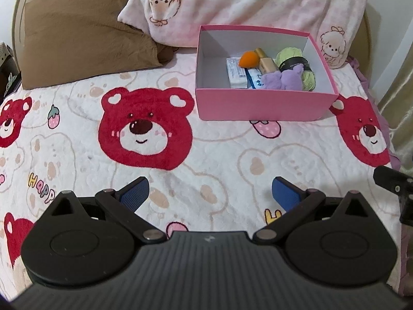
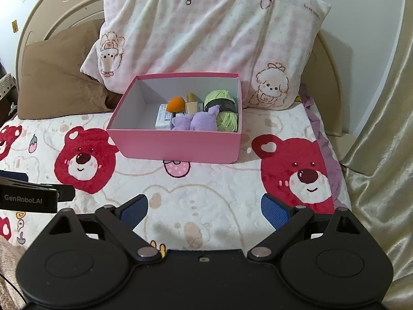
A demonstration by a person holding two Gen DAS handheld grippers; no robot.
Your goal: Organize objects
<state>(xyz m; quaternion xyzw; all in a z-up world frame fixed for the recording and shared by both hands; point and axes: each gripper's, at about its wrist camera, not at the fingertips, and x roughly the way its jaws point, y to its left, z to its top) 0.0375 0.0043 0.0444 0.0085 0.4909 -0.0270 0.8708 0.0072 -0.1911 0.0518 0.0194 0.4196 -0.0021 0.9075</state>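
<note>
A pink box [image 1: 260, 104] [image 2: 178, 146] stands open on the bear-print bedspread, in front of the pillows. Inside lie a purple plush toy [image 1: 289, 78] [image 2: 200, 122], a green yarn ball [image 1: 296, 59] [image 2: 224, 108], an orange sponge [image 1: 249, 59] [image 2: 176, 104], a gold tube [image 1: 265, 62] [image 2: 191, 104] and a white packet [image 1: 236, 73] [image 2: 163, 120]. My left gripper [image 1: 210, 193] is open and empty, low over the bedspread well short of the box. My right gripper [image 2: 204, 210] is also open and empty, near the bed's front part.
A brown pillow [image 1: 85, 38] [image 2: 56, 85] lies at the back left and a pink patterned pillow [image 1: 245, 2] [image 2: 206, 38] leans behind the box. A golden curtain [image 2: 382, 155] hangs off the right side. Each gripper's body shows at the edge of the other's view.
</note>
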